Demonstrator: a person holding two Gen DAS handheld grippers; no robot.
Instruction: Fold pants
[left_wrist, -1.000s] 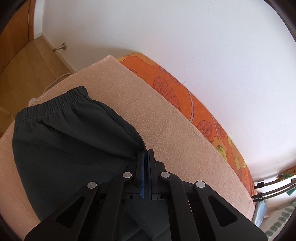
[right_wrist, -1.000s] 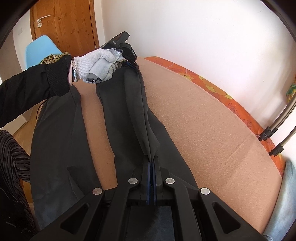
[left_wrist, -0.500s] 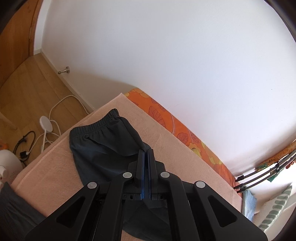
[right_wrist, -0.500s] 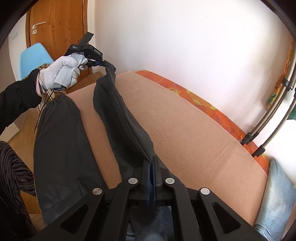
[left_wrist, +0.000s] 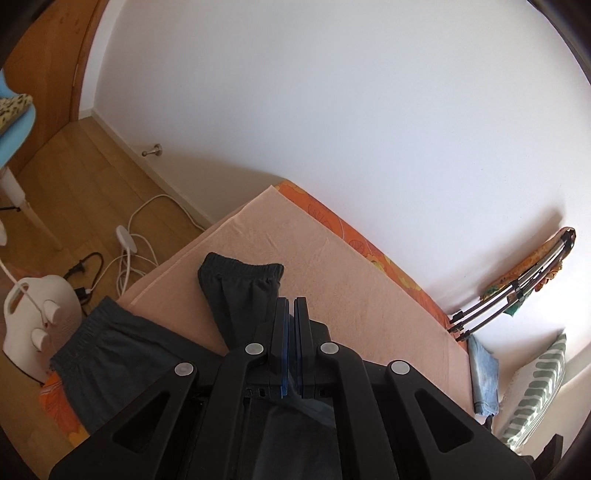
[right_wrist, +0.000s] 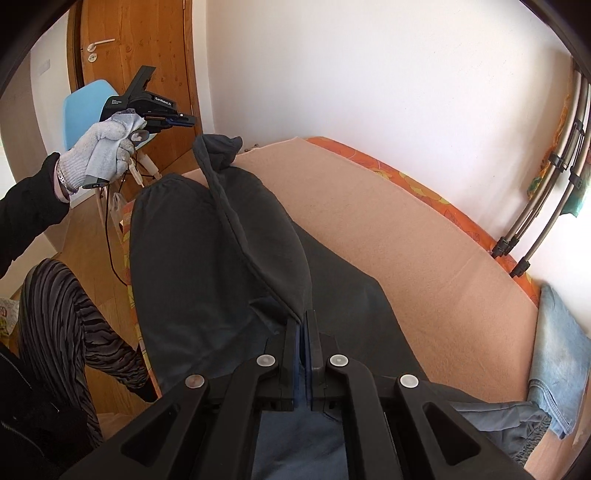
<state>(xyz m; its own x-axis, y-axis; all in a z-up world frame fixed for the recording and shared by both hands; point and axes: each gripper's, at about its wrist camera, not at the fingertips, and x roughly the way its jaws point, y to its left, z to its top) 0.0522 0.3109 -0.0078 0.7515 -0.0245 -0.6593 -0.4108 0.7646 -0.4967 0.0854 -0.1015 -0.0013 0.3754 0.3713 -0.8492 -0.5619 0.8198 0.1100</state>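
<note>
Right wrist view shows the dark pants (right_wrist: 221, 258) spread along the bed (right_wrist: 406, 229), on a peach blanket over an orange flowered sheet. The right gripper (right_wrist: 303, 328) has its jaws pressed together on a ridge of the cloth, and one leg runs from there up and away as a raised fold toward the left gripper (right_wrist: 183, 121), held high in a gloved hand (right_wrist: 105, 146). In this view the far end of that leg bunches just below the left gripper, and I cannot tell from here that it is caught.

The left wrist view settles it: the left gripper (left_wrist: 290, 317) is closed with dark cloth between its jaws, and an elastic hem (left_wrist: 242, 267) of the pants (left_wrist: 236, 295) hangs in front of it above the blanket. A second hem lies off the bed's near corner.

My judgement: the fold is early. One leg is lifted at two points, ready to be carried across onto the other leg; that lengthwise fold is not yet laid down, and the crosswise folds are all still to do.
</note>
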